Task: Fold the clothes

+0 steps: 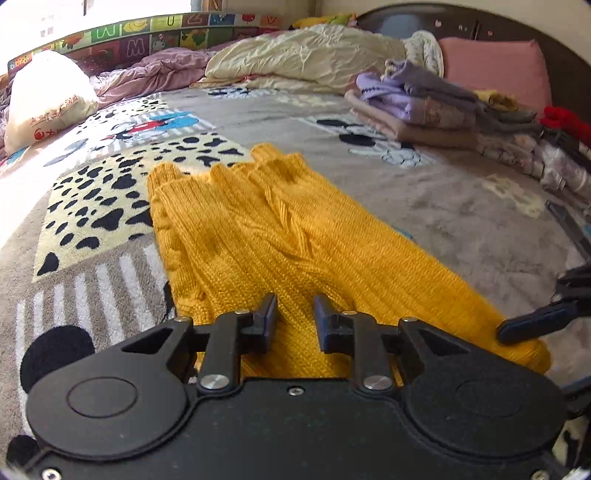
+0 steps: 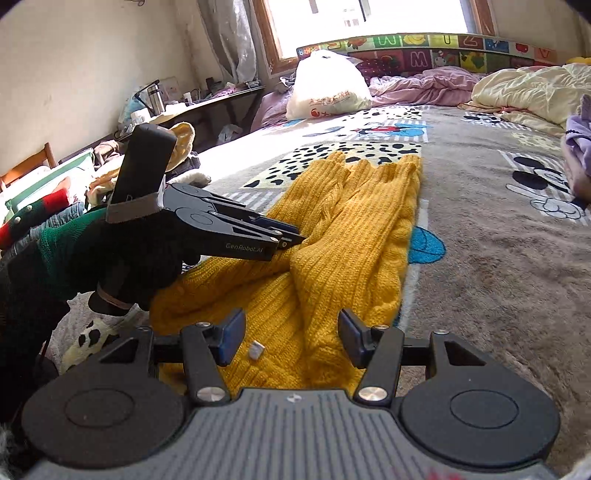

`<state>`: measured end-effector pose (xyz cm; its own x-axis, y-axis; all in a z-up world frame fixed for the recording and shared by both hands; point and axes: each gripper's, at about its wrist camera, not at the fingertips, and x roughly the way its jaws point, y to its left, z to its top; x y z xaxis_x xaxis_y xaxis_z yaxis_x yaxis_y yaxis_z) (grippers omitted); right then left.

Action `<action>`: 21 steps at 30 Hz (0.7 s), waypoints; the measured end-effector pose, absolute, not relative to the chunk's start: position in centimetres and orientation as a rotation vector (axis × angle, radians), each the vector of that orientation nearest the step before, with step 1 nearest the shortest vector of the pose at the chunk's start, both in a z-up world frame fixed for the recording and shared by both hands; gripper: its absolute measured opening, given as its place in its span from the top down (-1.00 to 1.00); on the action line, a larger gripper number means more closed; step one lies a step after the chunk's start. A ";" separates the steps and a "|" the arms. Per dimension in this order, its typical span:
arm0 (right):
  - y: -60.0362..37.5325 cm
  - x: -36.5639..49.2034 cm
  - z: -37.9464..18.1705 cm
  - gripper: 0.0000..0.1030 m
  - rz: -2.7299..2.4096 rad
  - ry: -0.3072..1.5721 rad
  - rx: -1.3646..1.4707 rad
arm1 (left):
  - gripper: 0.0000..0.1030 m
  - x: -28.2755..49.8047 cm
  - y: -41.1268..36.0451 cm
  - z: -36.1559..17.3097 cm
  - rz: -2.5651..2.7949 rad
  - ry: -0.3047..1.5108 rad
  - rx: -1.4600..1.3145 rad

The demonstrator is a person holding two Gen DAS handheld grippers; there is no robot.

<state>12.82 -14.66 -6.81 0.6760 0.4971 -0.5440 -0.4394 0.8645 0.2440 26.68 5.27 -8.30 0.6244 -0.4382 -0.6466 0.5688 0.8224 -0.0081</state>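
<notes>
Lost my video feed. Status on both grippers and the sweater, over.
Left gripper open, low over yellow sweater. Right gripper open over its near edge. Sweater partly folded on blanket. Small white tag showing; nothing blocking.

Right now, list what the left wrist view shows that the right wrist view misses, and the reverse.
Only the left wrist view shows the pink pillow and the stack of folded clothes by the headboard. Only the right wrist view shows the window, the cluttered side table and the gloved hand gripping the left claw. Both show the yellow knit sweater on the cartoon blanket, the white plastic bag, and each view's own open claw, the right claw above a small white tag.
</notes>
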 end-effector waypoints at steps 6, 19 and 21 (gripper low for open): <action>-18.9 9.5 -7.7 -0.09 0.443 0.578 0.129 | 0.15 22.2 8.4 -5.5 -0.483 0.564 0.090; -24.3 10.8 -15.0 -0.31 0.462 0.628 1.017 | -0.26 14.6 16.7 -9.5 -0.257 0.742 -0.793; -23.8 11.6 -15.0 -0.38 0.464 0.646 1.029 | -0.27 14.7 15.7 -10.3 -0.240 0.774 -0.830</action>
